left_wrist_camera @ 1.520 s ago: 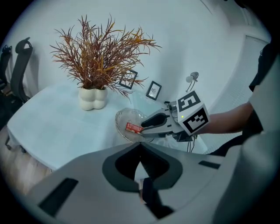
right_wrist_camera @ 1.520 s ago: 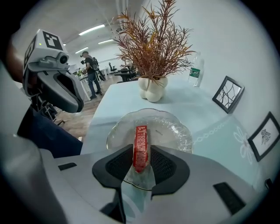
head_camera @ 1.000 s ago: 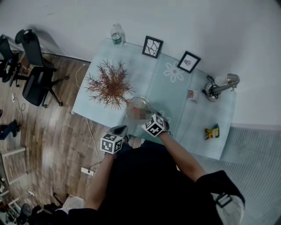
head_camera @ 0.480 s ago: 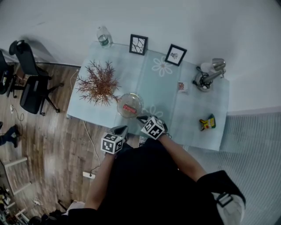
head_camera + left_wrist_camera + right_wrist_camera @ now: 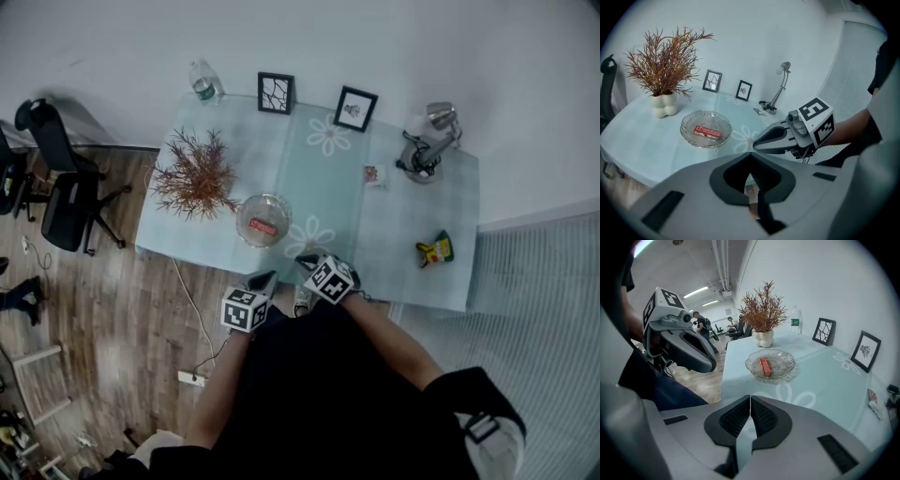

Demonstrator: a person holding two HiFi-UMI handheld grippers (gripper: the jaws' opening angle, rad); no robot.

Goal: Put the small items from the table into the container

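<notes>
Head view, clock centred on the glass dish (image 5: 262, 219).

- The left gripper (image 5: 265, 277) and right gripper (image 5: 302, 258) are side by side at 5-6 o'clock, at the near edge of the table (image 5: 412, 211).
- The right one is just over the tabletop, the left one about at the edge. Neither touches the dish.
- Left gripper view: jaws pressed together, nothing between them.
- Right gripper view: ribbed pads meet, jaws closed and empty.
- A red packet (image 5: 263, 227) lies flat inside the dish. Both gripper views show it there too.
- A small card-like packet (image 5: 372, 174) lies on the tabletop at 2 o'clock, near the desk lamp (image 5: 427, 141) base. It is well apart from the dish.
- A yellow-green item (image 5: 435, 250) lies on the tabletop at 3-4 o'clock, near the right end. It is well apart from the dish and too small to tell what it is.
- A dried plant (image 5: 194, 176) in a white vase stands at 10 o'clock, just beside the dish.
- A water bottle (image 5: 203, 81) stands at 11 o'clock, on the far left corner.
- Two black picture frames stand upright along the far edge: the left frame (image 5: 276, 92) at 12 o'clock, the right frame (image 5: 355, 109) at 1 o'clock.
- The desk lamp is at 2 o'clock, on the far right corner.
- An office chair (image 5: 61, 178) is at 9 o'clock, off the table on the wood floor.
</notes>
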